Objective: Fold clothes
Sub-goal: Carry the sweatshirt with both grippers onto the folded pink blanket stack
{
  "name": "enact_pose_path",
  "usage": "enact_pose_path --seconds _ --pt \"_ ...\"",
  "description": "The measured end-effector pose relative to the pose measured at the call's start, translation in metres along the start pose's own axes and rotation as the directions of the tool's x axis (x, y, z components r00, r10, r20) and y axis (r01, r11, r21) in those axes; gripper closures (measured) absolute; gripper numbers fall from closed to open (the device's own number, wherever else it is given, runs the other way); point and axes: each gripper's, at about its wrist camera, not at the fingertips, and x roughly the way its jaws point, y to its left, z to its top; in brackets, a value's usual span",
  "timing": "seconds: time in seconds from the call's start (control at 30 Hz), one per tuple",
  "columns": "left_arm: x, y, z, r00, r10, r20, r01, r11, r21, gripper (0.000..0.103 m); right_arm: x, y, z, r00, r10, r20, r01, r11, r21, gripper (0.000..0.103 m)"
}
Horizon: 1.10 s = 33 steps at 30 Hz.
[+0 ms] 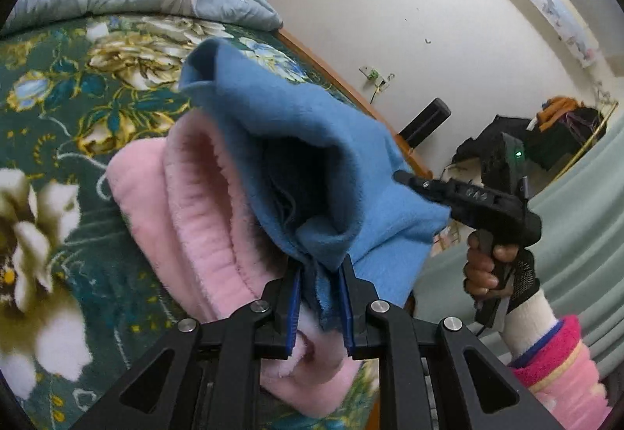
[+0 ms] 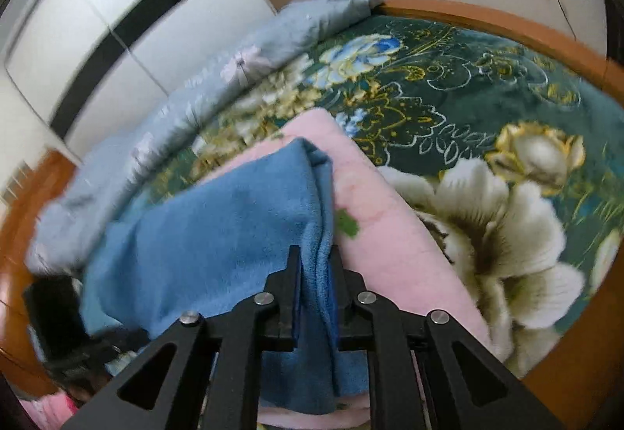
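Left gripper (image 1: pixel 319 274): clamped on blue fleece garment (image 1: pixel 312 141).
Right gripper (image 2: pixel 315 266): pinching the same garment's edge.
Garment: held above pink fleece garment (image 2: pixel 386 219), over floral blanket (image 2: pixel 487 98).

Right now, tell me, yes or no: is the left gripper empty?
No: in the left wrist view the left gripper is shut on a fold of the blue garment, above the pink garment.

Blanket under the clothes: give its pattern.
Dark green blanket with cream, gold and blue flowers; clearest in the right wrist view.
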Motion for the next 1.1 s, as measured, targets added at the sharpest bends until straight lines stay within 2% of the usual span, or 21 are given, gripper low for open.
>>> enact_pose_path --seconds 0.13,0.23,0.3,0.37,0.47,0.53,0.63,0.77,0.9,1.0,1.1 --pt "-0.006 -0.008 0.000 1.000 0.019 0.007 -0.019 1.000 0.017 0.082 -0.005 0.002 -0.007 0.999 -0.022 0.044 0.021 0.999 0.031 0.084" --pt "-0.018 -0.019 -0.004 0.999 0.040 0.016 -0.041 0.996 0.082 0.082 -0.016 0.011 -0.011 0.996 -0.059 0.063 0.058 0.998 0.017 0.082" --pt "-0.037 -0.024 -0.004 0.998 0.041 0.055 -0.047 0.992 0.115 0.081 -0.031 0.013 -0.016 0.993 -0.072 0.097 0.071 0.997 0.009 0.076" --pt "-0.055 -0.031 0.006 0.990 0.063 0.125 -0.080 0.987 0.142 0.077 -0.046 0.022 -0.018 0.986 -0.099 0.136 0.100 0.995 -0.001 0.075" --pt "-0.064 -0.049 0.032 0.982 0.062 0.179 -0.097 0.976 0.194 0.071 -0.058 0.048 -0.020 0.981 -0.099 0.167 0.109 0.993 -0.050 0.073" --pt "-0.064 -0.061 0.047 0.979 0.050 0.195 -0.095 0.968 0.232 0.058 -0.057 0.069 -0.020 0.983 -0.087 0.160 0.104 0.989 -0.102 0.068" --pt "-0.036 -0.061 0.070 0.980 0.101 0.172 -0.142 0.959 0.245 0.056 -0.048 0.089 -0.026 0.985 -0.100 0.139 0.123 0.978 -0.168 0.067" --pt "-0.011 -0.039 0.058 0.988 0.124 0.094 -0.142 0.964 0.223 0.056 -0.034 0.099 -0.041 0.984 -0.136 0.116 0.161 0.957 -0.240 0.067" --pt "0.008 -0.020 0.038 0.988 0.149 0.043 -0.155 0.962 0.223 0.056 -0.014 0.063 -0.063 0.982 -0.175 0.073 0.186 0.963 -0.196 0.064" --pt "0.020 -0.008 0.034 0.987 0.158 0.004 -0.156 0.970 0.188 0.056 -0.009 0.044 -0.071 0.989 -0.125 0.079 0.134 0.984 -0.118 0.063" --pt "0.019 -0.007 0.032 0.988 0.153 0.001 -0.150 0.968 0.199 0.056 -0.010 0.041 -0.073 0.990 -0.099 0.098 0.108 0.991 -0.084 0.063"
